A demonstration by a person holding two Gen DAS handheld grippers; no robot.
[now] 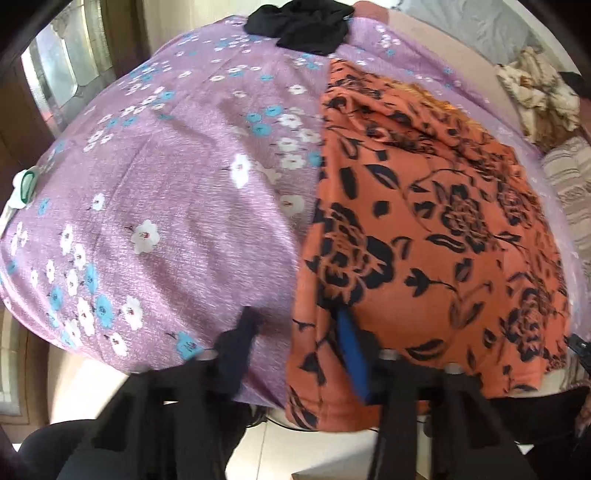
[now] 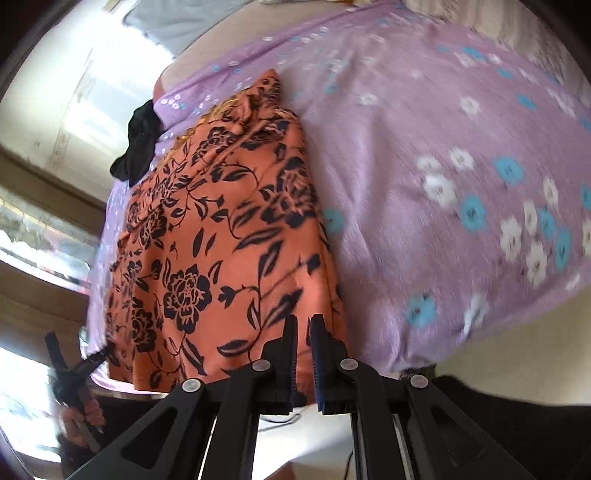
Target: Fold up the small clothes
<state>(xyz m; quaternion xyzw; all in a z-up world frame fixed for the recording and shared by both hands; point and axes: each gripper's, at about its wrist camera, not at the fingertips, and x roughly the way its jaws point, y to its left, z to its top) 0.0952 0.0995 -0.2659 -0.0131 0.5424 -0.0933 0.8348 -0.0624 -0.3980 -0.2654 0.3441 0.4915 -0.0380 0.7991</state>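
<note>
- Left gripper (image 1: 295, 332) spread wide, straddling the orange floral garment's (image 1: 424, 229) 6 o'clock hem.
- Right gripper (image 2: 303, 332) nearly closed at the same hem; whether it pinches cloth, can't tell.
- Black garment (image 1: 303, 26) at 12 o'clock.

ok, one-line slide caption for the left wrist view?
Left tool open at the near edge of an orange floral garment lying on a purple flowered bedsheet.

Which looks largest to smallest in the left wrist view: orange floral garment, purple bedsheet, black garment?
1. purple bedsheet
2. orange floral garment
3. black garment, though it lies farthest from the camera and is cut off at the frame edge, so it may look smaller than it is.
</note>
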